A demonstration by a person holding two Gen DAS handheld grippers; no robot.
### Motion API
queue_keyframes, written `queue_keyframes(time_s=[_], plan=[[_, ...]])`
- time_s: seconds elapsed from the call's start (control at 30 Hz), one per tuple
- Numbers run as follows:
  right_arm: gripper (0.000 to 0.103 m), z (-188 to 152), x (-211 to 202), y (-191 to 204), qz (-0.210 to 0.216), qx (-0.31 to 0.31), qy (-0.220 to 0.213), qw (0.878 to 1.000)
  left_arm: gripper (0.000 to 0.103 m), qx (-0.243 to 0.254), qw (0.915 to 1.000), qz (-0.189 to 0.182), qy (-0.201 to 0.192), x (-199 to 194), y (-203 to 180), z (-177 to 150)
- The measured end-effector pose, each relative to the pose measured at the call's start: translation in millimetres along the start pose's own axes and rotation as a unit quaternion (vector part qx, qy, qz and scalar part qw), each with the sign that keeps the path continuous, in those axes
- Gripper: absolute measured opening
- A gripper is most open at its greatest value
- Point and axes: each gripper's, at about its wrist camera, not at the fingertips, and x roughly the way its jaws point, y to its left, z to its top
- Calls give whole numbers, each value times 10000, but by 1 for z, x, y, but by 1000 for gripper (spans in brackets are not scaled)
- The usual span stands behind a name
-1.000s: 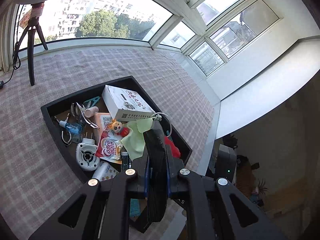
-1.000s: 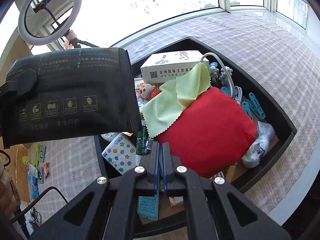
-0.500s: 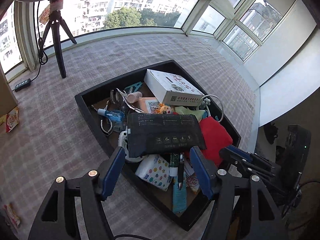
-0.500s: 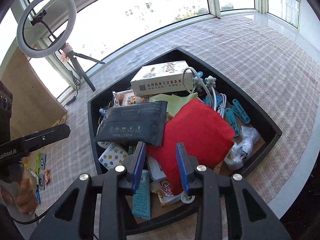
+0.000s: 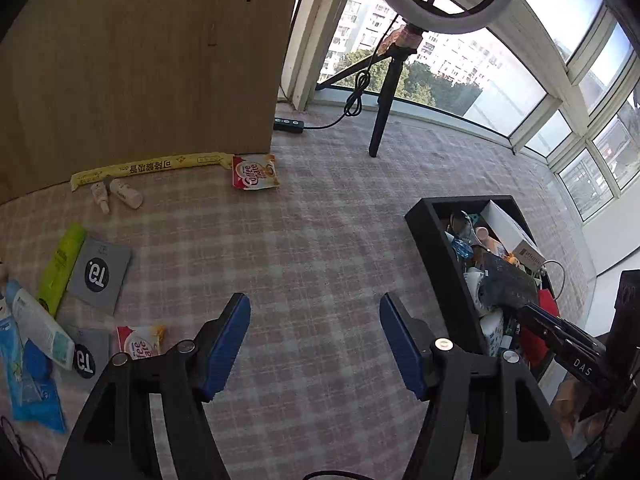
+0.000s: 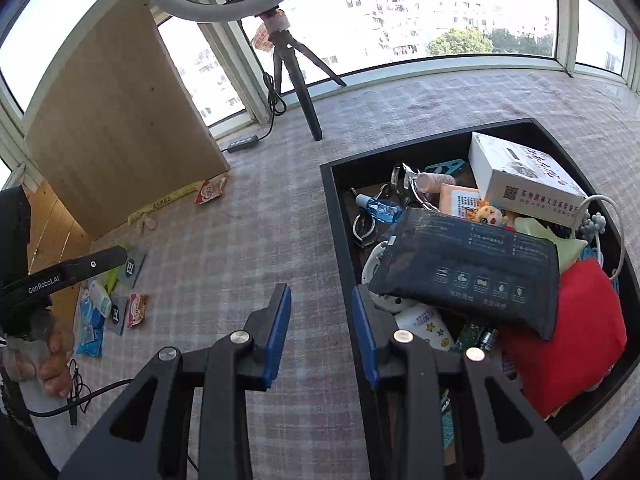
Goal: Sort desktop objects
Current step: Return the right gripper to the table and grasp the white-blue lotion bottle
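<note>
Both tongs are released and hold nothing: the left gripper [image 5: 315, 322] hangs over bare cloth, the right gripper [image 6: 321, 314] at the black tray's [image 6: 340, 216] near wall. The dark pouch [image 6: 472, 270] lies on top of the tray's pile. For the next pick, approach the loose packets [image 5: 138, 342] left of the tray from above. The ring-light tripod [image 5: 382, 112] behind the tray does not obstruct.

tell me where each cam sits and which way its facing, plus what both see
Left wrist: rides the left gripper, jaws wide open, facing the checked tablecloth and sorted packets by the wooden board; the right gripper shows at its right edge.
Right wrist: rides the right gripper, jaws open, facing the black tray; the left gripper and hand show at its left.
Shared: tray, black pouch, ring light, board.
</note>
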Motion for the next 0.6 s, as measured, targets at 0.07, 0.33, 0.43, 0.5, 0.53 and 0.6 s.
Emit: queue_keyframes(time_s=[0.07, 0.33, 0.43, 0.5, 0.53, 0.6], plan=[[32, 7, 14, 29, 156, -304, 100, 9994, 64, -353, 9992, 200, -58, -7, 38, -3], [31, 27, 75, 162, 1043, -1462, 579, 9820, 64, -1851, 9797, 714, -298, -32, 178, -32], [31, 28, 95, 219, 1467, -2032, 762, 9651, 64, -2380, 9676, 728, -434, -36, 218, -45], [31, 24, 109, 256, 1732, -2396, 920, 9509, 63, -2658, 9597, 808, -421, -34, 239, -50], [31, 22, 116, 272, 1852, -2528, 1023, 9441, 62, -2785, 9563, 800, -394, -32, 249, -52], [31, 16, 132, 300, 2001, -2747, 1228, 9324, 61, -3025, 9497, 745, -326, -28, 266, -54]])
